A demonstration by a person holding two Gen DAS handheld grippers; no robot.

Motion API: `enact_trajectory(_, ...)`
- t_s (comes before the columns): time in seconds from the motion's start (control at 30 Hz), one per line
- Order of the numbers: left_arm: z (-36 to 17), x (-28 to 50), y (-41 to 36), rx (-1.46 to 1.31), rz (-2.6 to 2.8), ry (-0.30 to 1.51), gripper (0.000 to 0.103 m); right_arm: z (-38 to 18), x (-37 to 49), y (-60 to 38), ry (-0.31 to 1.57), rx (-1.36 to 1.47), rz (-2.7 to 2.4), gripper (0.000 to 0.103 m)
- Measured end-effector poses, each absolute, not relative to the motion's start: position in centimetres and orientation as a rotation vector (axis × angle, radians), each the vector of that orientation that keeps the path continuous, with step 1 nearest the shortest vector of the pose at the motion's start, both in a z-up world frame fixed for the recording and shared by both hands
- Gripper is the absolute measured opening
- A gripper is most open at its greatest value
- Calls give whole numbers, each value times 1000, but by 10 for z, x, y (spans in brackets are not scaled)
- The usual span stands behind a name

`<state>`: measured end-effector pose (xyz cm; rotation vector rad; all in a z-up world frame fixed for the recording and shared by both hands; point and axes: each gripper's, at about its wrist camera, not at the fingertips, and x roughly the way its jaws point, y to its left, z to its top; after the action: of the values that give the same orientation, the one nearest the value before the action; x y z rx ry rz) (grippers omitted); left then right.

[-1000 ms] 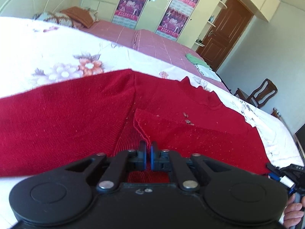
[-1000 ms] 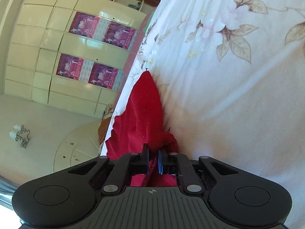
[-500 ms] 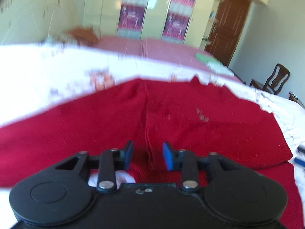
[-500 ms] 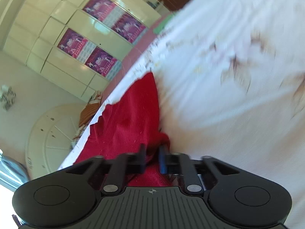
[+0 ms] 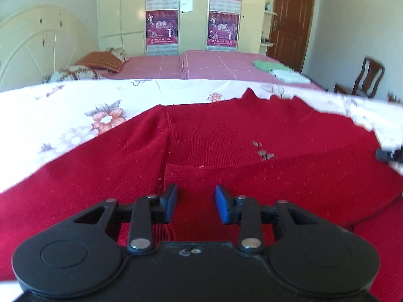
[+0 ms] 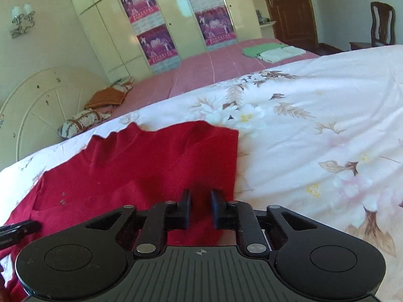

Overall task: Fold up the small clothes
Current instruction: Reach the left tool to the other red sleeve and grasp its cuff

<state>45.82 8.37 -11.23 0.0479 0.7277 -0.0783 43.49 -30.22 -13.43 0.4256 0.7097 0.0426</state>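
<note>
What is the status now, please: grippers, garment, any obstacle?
Left gripper open, nothing held. Right gripper jaws just closing, nothing visibly pinched. Red knitted sweater folded on floral bedsheet. Nothing blocking.

Red knitted sweater [image 5: 226, 151]: near hem hidden beneath the black left tongs [image 5: 196, 202] body, left sleeve cut by the frame edge. Wall posters [image 5: 162, 29]: print too small to read. Right tongs [image 5: 390, 154]: only a blurred tip shows at the edge.
</note>
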Motion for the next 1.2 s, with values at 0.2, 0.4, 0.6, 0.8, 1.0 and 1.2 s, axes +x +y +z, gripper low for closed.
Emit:
enact_trajectory(0.2, -104, 456, 87, 75, 25, 702, 66, -129, 442, -312, 677, 450, 11, 14)
enact_trajectory(0.4, -108, 466, 97, 32, -1, 743, 45, -130, 452, -344, 660, 562, -19, 15)
enact_trajectory(0.6, -109, 466, 87, 29, -58, 741, 5, -150, 470, -368, 685, 757, 43, 16)
enact_trajectory(0.8, -104, 452, 90, 7, 0, 669, 5, -145, 464, -371, 649, 702, 66, 5)
enact_trajectory(1.0, -105, 454, 87, 46, 39, 703, 39, -146, 464, -369, 686, 666, 48, 6)
enact_trajectory(1.2, -77, 420, 59, 12, -77, 583, 56, -108, 406, -349, 626, 585, 139, 10)
